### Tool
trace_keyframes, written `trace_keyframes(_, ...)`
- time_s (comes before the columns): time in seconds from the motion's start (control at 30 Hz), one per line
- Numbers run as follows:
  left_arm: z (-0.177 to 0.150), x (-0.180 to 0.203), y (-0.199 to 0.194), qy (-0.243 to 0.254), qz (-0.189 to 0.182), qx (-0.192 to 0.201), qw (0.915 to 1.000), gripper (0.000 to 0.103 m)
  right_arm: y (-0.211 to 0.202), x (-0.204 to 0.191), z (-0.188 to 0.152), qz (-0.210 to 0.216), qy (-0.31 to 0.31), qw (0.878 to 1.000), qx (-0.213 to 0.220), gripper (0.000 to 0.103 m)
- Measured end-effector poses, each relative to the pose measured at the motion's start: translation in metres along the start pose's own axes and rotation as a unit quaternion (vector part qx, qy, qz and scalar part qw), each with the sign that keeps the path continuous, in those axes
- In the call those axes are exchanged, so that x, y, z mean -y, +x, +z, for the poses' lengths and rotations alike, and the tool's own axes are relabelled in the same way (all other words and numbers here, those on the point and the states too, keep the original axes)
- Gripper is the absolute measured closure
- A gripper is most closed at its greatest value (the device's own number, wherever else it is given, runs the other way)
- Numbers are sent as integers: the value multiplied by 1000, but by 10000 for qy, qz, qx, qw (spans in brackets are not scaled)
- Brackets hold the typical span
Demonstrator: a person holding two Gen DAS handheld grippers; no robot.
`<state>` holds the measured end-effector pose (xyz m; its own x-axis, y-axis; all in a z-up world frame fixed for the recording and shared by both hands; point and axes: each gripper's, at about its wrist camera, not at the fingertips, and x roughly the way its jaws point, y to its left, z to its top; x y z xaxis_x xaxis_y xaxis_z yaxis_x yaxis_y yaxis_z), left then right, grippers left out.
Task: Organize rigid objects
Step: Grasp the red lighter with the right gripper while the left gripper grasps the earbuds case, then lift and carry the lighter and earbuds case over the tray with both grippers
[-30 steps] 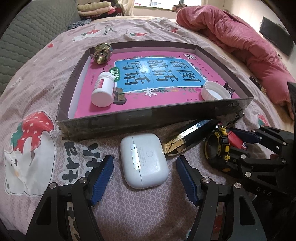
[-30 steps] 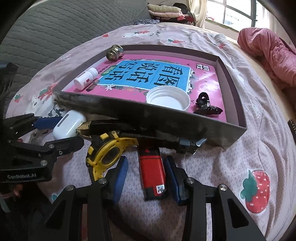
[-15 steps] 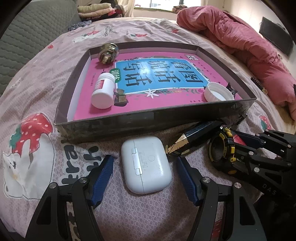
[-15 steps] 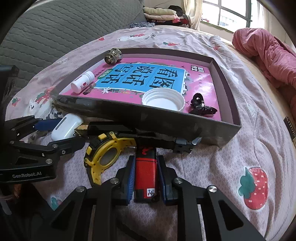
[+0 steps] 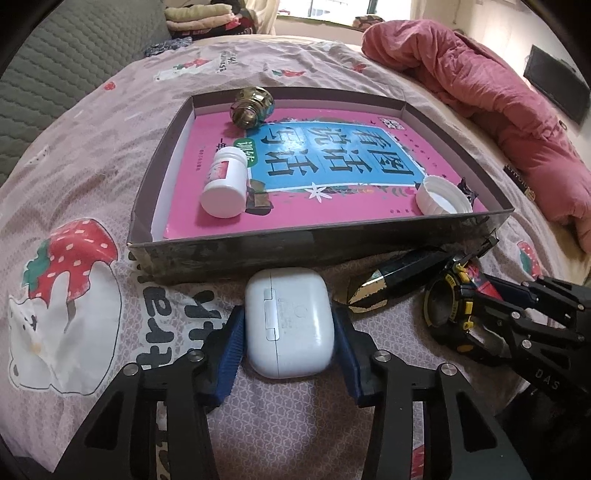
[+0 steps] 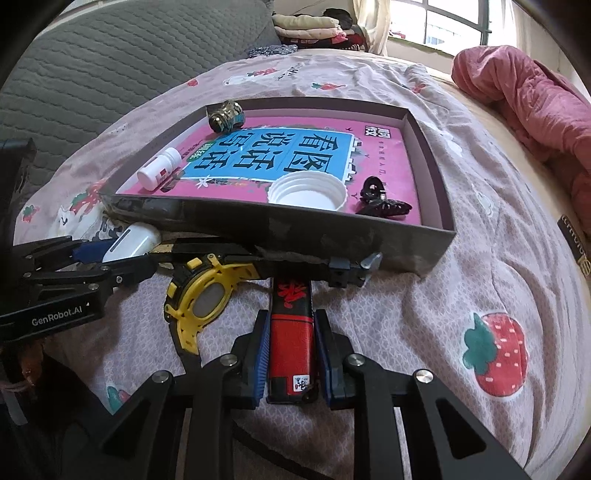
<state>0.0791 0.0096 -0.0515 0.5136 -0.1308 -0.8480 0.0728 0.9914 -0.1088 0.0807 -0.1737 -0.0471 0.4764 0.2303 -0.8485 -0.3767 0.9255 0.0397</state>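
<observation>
My left gripper point(image 5: 289, 332) is shut on a white earbud case point(image 5: 288, 321) that lies on the bedsheet just in front of the dark box point(image 5: 325, 243). My right gripper point(image 6: 290, 350) is shut on a red lighter point(image 6: 291, 339), also on the sheet before the box point(image 6: 295, 229). A yellow-and-black watch point(image 6: 207, 295) and a black-and-gold pen-like object point(image 5: 399, 277) lie between the two grippers. Inside the box are a pink book point(image 5: 332, 173), a white pill bottle point(image 5: 225, 181), a brass knob point(image 5: 252, 107), a white lid point(image 5: 443, 195) and a black hair clip point(image 6: 376, 195).
A pink quilt point(image 5: 480, 103) is bunched at the right of the bed. A grey padded headboard point(image 6: 110, 62) rises at the left. Folded clothes point(image 6: 314, 29) sit at the far end. A dark strap-like object point(image 6: 576, 240) lies at the bed's right edge.
Both grippers have closed: the left onto the earbud case, the right onto the lighter. Both cameras have moved slightly forward toward the box.
</observation>
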Motion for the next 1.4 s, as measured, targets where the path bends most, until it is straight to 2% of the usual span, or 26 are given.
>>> trace_keyframes(0.27, -4, -4, -15, -78, -85, 129, 9999, 56, -11, 3, -3, 66, 160, 9998, 40, 80)
trace_keyframes(0.67, -6, 4, -42, 88, -69, 513, 9986, 57, -38, 3, -2, 25, 230, 9993, 295, 80)
trace_keyframes(0.77, -6, 8, -46, 137, -72, 584, 9982, 62, -44, 1, 0, 65, 229, 9990, 388, 80)
trace_keyframes(0.83, -6, 10, -50, 185, -57, 646, 9977, 76, -48, -2, 2, 69, 198, 9988, 449, 80)
trace_keyframes(0.97, -5, 12, -55, 246, -121, 743, 9969, 76, -55, -9, 5, 90, 121, 9983, 564, 80)
trace_keyframes(1.23, -6, 3, -43, 12, -137, 504, 9986, 78, -54, -11, 3, 113, 131, 9983, 564, 80)
trace_keyframes(1.4, -8, -10, -28, -283, -190, 151, 9993, 80, -55, -9, 3, 158, 184, 9979, 609, 80)
